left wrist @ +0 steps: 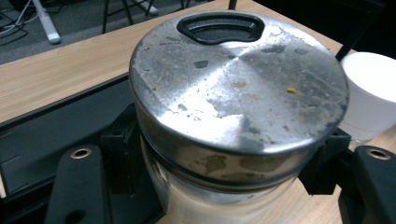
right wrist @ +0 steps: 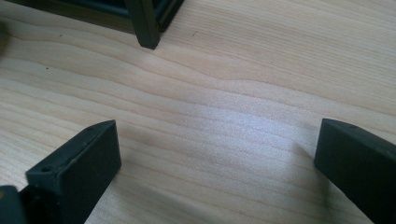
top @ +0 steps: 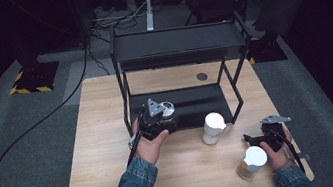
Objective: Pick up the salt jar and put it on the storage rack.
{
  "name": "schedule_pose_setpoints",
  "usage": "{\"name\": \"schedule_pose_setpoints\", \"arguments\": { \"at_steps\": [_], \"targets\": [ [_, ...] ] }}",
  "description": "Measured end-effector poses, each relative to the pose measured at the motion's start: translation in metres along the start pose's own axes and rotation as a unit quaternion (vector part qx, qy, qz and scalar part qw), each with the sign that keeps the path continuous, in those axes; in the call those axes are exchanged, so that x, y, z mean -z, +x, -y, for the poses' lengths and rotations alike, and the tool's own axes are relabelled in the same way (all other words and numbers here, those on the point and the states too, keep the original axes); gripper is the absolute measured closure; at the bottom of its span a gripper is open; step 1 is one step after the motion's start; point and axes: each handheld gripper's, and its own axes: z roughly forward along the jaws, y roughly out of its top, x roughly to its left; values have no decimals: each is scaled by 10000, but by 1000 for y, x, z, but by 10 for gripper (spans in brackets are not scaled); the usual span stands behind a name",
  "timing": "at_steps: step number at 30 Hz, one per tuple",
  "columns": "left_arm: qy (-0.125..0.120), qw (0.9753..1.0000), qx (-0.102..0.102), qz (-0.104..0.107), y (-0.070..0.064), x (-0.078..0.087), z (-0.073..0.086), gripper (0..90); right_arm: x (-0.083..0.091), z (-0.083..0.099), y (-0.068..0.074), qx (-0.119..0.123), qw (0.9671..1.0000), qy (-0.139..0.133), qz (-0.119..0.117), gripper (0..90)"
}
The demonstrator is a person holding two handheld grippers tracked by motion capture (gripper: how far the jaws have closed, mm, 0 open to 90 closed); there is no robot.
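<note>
Jar (left wrist: 233, 154) pinched in left tongs (top: 160, 117) at rack (top: 181, 106) edge; white cup (left wrist: 373, 93) beside; right tongs (right wrist: 215, 163) spread.

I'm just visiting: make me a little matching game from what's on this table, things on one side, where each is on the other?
Things:
1. glass jar with scuffed metal lid
2. white-lidded jar
3. right tool
4. black metal shelf rack

Places or states:
A. open over bare wood
B. at the table's back
C. clamped in the left tool
D. beside the right hand

Pairs: 1-C, 2-D, 3-A, 4-B

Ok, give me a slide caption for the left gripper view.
Left gripper clamps a glass jar with a scratched steel lid over the black shelf.
</note>
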Motion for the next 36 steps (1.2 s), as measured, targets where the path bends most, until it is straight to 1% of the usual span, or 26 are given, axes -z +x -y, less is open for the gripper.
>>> {"name": "schedule_pose_setpoints", "arguments": {
  "at_steps": [3, 7, 12, 15, 19, 24, 32, 36],
  "targets": [
    [13, 10000, 34, -47, 2, -5, 1, 300, 0, 0, 0, 1, 10000, -1, -1, 0],
    [32, 9999, 8, -118, 3, -10, 2, 300, 0, 0, 0, 1, 10000, -1, 0, 0],
    [36, 9999, 19, -150, 4, -15, 2, 300, 0, 0, 0, 1, 10000, -1, 0, 0],
    [76, 9998, -35, -195, 5, -18, 4, 300, 0, 0, 0, 2, 10000, -1, 0, 0],
    [81, 9997, -32, -230, 8, -22, 6, 300, 0, 0, 0, 2, 10000, -1, 0, 0],
    [77, 9997, 39, -244, 10, -24, 7, 300, 0, 0, 0, 2, 10000, -1, 0, 0],
    [181, 9995, 64, -249, 14, -31, 13, 300, 0, 0, 0, 2, 10000, -1, 0, 0],
    [228, 9995, 93, -218, 15, -34, 16, 301, 0, 0, 0, 2, 10000, -1, 0, 0]
  ]
}}
